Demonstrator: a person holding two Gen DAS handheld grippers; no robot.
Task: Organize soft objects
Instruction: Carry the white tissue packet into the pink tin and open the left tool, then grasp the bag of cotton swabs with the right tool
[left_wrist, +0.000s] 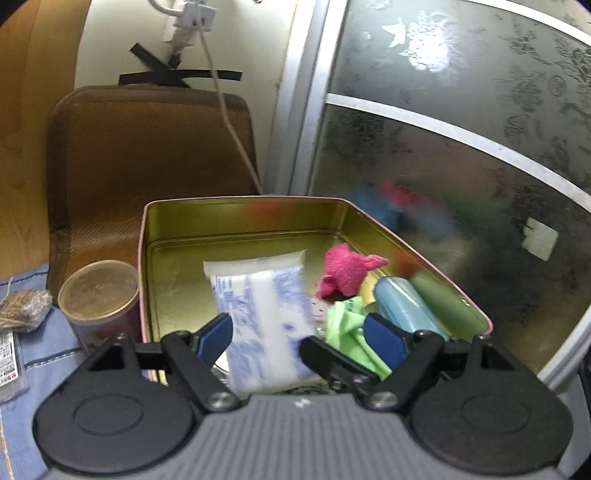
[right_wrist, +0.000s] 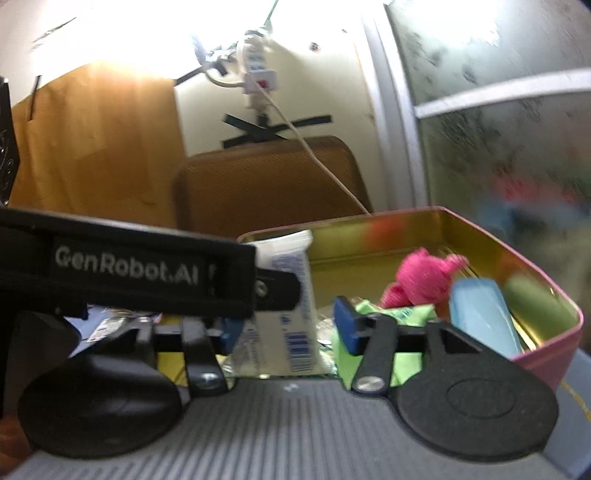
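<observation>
An open tin (left_wrist: 240, 201), gold inside and pink outside, holds a white tissue pack with blue print (left_wrist: 266, 314), a pink plush toy (left_wrist: 347, 273), a green cloth (left_wrist: 347, 328), a blue bottle (left_wrist: 402, 306) and a green bottle (left_wrist: 447, 302). My left gripper (left_wrist: 301, 336) hangs open over the tin's near end; the pack lies between its blue pads, clear of the right one. In the right wrist view the pack (right_wrist: 291, 317) stands between the pads of my open right gripper (right_wrist: 288, 328), untouched by the visible pad. The left gripper's black housing (right_wrist: 125, 273) crosses in front and hides the other pad.
A round can with a brown lid (left_wrist: 98, 291) stands against the tin's left side on blue cloth (left_wrist: 44, 350). Behind are a brown cushion (left_wrist: 147, 166), a white cable (left_wrist: 229, 122) and a frosted glass door (left_wrist: 461, 147) at the right. A small bundle (left_wrist: 24, 308) lies far left.
</observation>
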